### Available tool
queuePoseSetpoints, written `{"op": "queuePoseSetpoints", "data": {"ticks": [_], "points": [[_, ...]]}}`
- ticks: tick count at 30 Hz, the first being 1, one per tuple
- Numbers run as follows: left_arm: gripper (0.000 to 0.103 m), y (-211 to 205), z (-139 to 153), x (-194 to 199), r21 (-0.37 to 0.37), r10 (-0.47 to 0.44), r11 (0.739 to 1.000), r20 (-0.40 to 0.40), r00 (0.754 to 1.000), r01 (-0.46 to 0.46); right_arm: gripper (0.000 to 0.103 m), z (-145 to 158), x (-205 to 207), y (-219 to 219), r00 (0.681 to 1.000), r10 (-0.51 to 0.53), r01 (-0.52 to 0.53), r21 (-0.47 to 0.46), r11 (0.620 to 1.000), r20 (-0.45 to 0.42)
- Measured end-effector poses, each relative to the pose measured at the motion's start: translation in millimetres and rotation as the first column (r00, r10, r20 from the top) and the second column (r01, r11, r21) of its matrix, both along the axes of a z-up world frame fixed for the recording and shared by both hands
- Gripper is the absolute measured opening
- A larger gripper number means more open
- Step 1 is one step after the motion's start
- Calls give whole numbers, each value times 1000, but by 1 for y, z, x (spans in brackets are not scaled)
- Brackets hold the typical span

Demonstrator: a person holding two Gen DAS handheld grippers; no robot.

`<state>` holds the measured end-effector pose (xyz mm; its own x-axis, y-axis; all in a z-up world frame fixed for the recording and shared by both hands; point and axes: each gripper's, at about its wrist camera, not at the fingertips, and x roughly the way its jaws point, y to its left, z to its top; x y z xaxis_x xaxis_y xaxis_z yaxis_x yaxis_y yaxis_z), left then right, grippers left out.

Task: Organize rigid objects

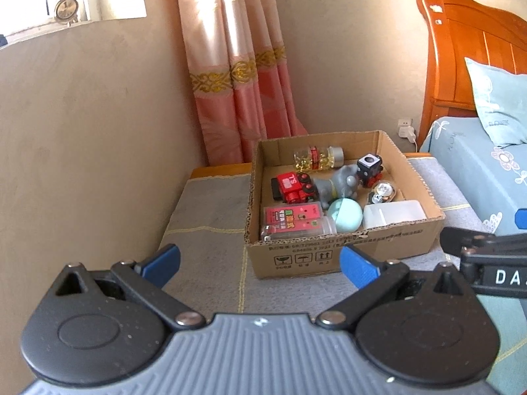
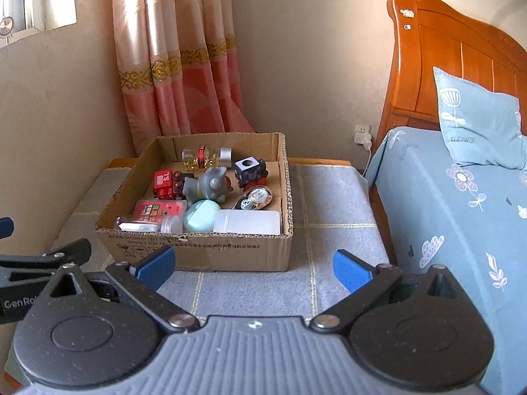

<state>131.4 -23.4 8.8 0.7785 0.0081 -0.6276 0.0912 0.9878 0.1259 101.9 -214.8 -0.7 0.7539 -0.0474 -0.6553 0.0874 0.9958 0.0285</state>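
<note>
**Toys boxed, both claws wide**

Cardboard box [image 2: 197,247] sits on the grey mat [image 2: 329,237], red toy train [image 2: 166,182] inside at 9 o'clock. Left gripper [image 1: 260,260] and right gripper [image 2: 253,265] hover at 6 o'clock, jaws spread, empty

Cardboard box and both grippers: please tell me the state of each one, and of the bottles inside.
cardboard box: open on top, holds items
left gripper: open, empty
right gripper: open, empty
capsule bottle: lying down, capped
white container: lying down
</note>
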Motion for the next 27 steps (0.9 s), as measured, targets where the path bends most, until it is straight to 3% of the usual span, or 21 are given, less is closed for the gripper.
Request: {"op": "queuePoseSetpoints", "data": {"ticks": [27], "points": [[102,2,4,-3,-7,16,1000,16,1000,-16,103,2,-3,-5,1000,-22,21,17,1000,21]]}}
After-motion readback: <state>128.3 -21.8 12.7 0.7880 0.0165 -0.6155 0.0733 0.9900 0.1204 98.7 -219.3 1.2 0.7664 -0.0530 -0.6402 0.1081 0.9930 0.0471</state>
